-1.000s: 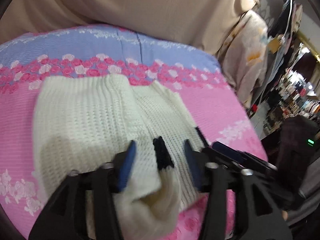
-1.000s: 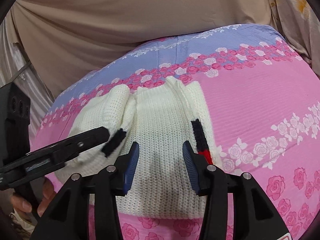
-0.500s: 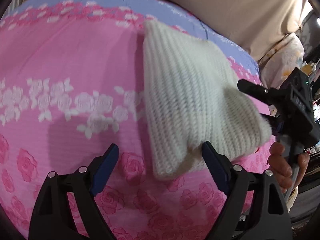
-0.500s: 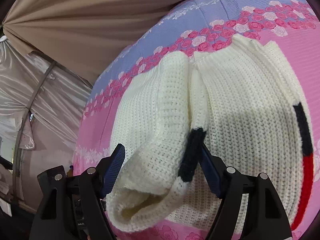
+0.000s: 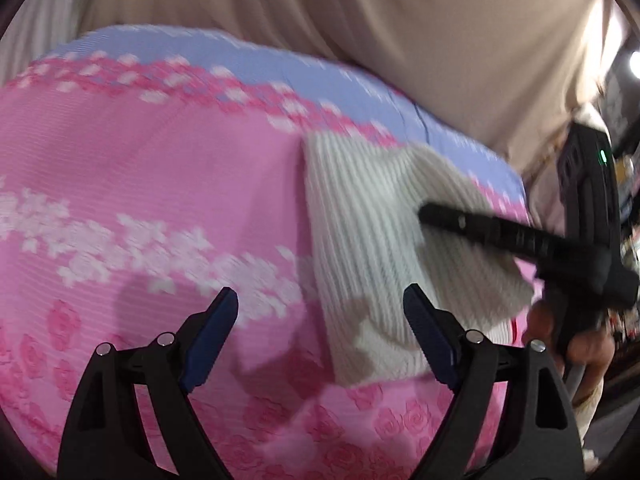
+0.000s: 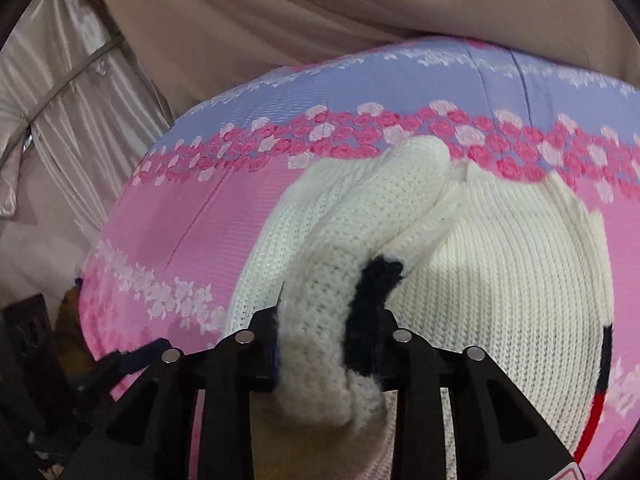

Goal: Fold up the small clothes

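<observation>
Only my right view shows the right gripper [image 6: 320, 344], just closed, clamping the cream sweater's [image 6: 500, 280] black-trimmed cuff [image 6: 372, 300]; left gripper [image 5: 320, 344] gapes empty.

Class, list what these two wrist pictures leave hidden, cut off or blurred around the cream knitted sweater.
- Right wrist view: right gripper pads, buried in the cream knitted sweater's cuff.
- Same view: sweater's red-striped hem, cut off by the frame edge.
- Left wrist view: pink floral bedspread print, motion-blurred.
- Left wrist view: right gripper's tips, blurred against the knit.
</observation>
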The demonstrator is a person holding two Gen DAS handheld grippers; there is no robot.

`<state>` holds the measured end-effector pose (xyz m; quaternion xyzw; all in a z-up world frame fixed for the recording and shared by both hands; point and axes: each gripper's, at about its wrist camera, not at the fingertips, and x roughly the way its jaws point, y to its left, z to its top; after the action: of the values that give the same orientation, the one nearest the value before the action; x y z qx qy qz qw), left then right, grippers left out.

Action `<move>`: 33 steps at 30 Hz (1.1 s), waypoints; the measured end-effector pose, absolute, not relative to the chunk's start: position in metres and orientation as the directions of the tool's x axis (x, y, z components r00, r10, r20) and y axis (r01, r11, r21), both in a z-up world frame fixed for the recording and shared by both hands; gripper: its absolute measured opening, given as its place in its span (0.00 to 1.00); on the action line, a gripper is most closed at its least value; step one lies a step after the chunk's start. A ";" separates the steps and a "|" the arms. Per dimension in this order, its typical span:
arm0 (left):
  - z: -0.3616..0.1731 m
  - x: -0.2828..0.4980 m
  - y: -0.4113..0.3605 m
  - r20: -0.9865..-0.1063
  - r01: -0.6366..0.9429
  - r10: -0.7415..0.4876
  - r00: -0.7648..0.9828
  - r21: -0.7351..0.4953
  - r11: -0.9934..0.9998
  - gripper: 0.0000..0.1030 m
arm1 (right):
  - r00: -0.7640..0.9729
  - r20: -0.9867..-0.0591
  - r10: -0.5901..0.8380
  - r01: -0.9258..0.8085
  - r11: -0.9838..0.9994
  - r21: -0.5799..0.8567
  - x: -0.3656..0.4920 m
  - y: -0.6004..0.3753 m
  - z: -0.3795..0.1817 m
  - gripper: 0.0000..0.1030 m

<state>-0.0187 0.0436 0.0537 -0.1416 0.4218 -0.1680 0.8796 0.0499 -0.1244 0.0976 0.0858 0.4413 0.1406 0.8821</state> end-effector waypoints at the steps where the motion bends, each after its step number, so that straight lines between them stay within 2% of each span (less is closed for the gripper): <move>1: 0.059 -0.017 0.053 -0.682 0.144 -0.395 0.615 -0.396 0.907 0.80 | 0.586 -0.735 0.341 -0.221 0.940 0.259 0.046 -0.114 0.106 0.23; 3: 0.069 -0.013 0.074 -0.660 0.078 -0.345 0.668 -0.398 0.914 0.80 | 0.598 -0.649 0.471 -0.345 0.881 0.323 0.035 -0.102 0.132 0.21; 5: 0.076 -0.010 0.085 -0.649 0.051 -0.318 0.691 -0.395 0.917 0.80 | 0.600 -0.518 0.609 -0.421 0.791 0.444 0.023 -0.125 0.155 0.21; 7: 0.079 -0.007 0.089 -0.644 0.043 -0.306 0.702 -0.390 0.920 0.80 | 0.647 -0.397 0.651 -0.430 0.741 0.516 0.007 -0.171 0.166 0.21; 8: 0.079 -0.004 0.087 -0.645 0.049 -0.314 0.697 -0.394 0.918 0.80 | 0.680 -0.391 0.620 -0.396 0.759 0.516 0.001 -0.193 0.164 0.21; 10: 0.075 -0.001 0.082 -0.649 0.074 -0.343 0.679 -0.405 0.911 0.80 | 0.746 -0.492 0.449 -0.228 0.866 0.445 -0.003 -0.230 0.141 0.21; 11: 0.073 0.002 0.075 -0.655 0.099 -0.365 0.662 -0.405 0.909 0.80 | 0.736 -0.596 0.321 -0.095 0.921 0.378 0.000 -0.250 0.114 0.21; 13: 0.067 0.004 0.059 -0.662 0.142 -0.392 0.639 -0.399 0.906 0.80 | 0.627 -0.764 0.155 0.121 0.949 0.292 0.008 -0.281 0.053 0.21; 14: 0.063 0.006 0.046 -0.667 0.175 -0.413 0.620 -0.395 0.902 0.80 | 0.593 -0.794 0.133 0.172 0.943 0.286 0.006 -0.291 0.034 0.21; 17: 0.061 0.011 0.011 -0.671 0.267 -0.473 0.571 -0.393 0.880 0.80 | 0.639 -0.735 0.225 0.179 0.886 0.427 -0.006 -0.310 0.027 0.21; 20: 0.063 0.010 -0.027 -0.670 0.363 -0.516 0.534 -0.370 0.855 0.80 | 0.631 -0.752 0.191 0.190 0.902 0.389 0.000 -0.303 0.038 0.21; 21: 0.064 0.008 -0.040 -0.674 0.391 -0.518 0.527 -0.349 0.852 0.80 | 0.640 -0.735 0.224 0.166 0.894 0.417 -0.002 -0.300 0.045 0.21; 24: 0.064 0.004 -0.068 -0.686 0.432 -0.507 0.522 -0.300 0.851 0.80 | 0.723 -0.555 0.411 0.001 0.803 0.596 -0.025 -0.300 0.084 0.21; 25: 0.063 0.002 -0.075 -0.691 0.438 -0.509 0.514 -0.299 0.848 0.80 | 0.745 -0.508 0.432 -0.037 0.788 0.615 -0.035 -0.301 0.093 0.21; 26: 0.061 0.001 -0.079 -0.692 0.444 -0.518 0.502 -0.308 0.841 0.80 | 0.759 -0.498 0.419 -0.046 0.797 0.602 -0.045 -0.301 0.098 0.21; 28: 0.054 -0.001 -0.091 -0.707 0.457 -0.515 0.485 -0.298 0.838 0.80 | 0.750 -0.609 0.256 0.055 0.894 0.444 -0.050 -0.297 0.087 0.21; 29: 0.048 -0.002 -0.097 -0.724 0.462 -0.497 0.478 -0.274 0.843 0.80 | 0.699 -0.700 0.143 0.129 0.939 0.320 -0.044 -0.294 0.067 0.22; 30: 0.041 -0.001 -0.105 -0.742 0.466 -0.478 0.471 -0.251 0.849 0.80 | 0.641 -0.761 0.099 0.167 0.950 0.264 -0.038 -0.294 0.045 0.22; 31: 0.033 0.000 -0.112 -0.762 0.466 -0.457 0.459 -0.231 0.854 0.79 | 0.612 -0.785 0.095 0.194 0.944 0.266 -0.035 -0.297 0.031 0.22; 33: 0.021 0.004 -0.118 -0.787 0.462 -0.449 0.424 -0.239 0.854 0.80 | 0.652 -0.744 0.149 0.193 0.916 0.352 -0.045 -0.306 0.030 0.24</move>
<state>0.0037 -0.1185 0.0210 0.0068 0.4639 -0.2699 0.8437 -0.0454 -0.3056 0.0303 0.2047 0.4172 -0.0126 0.8854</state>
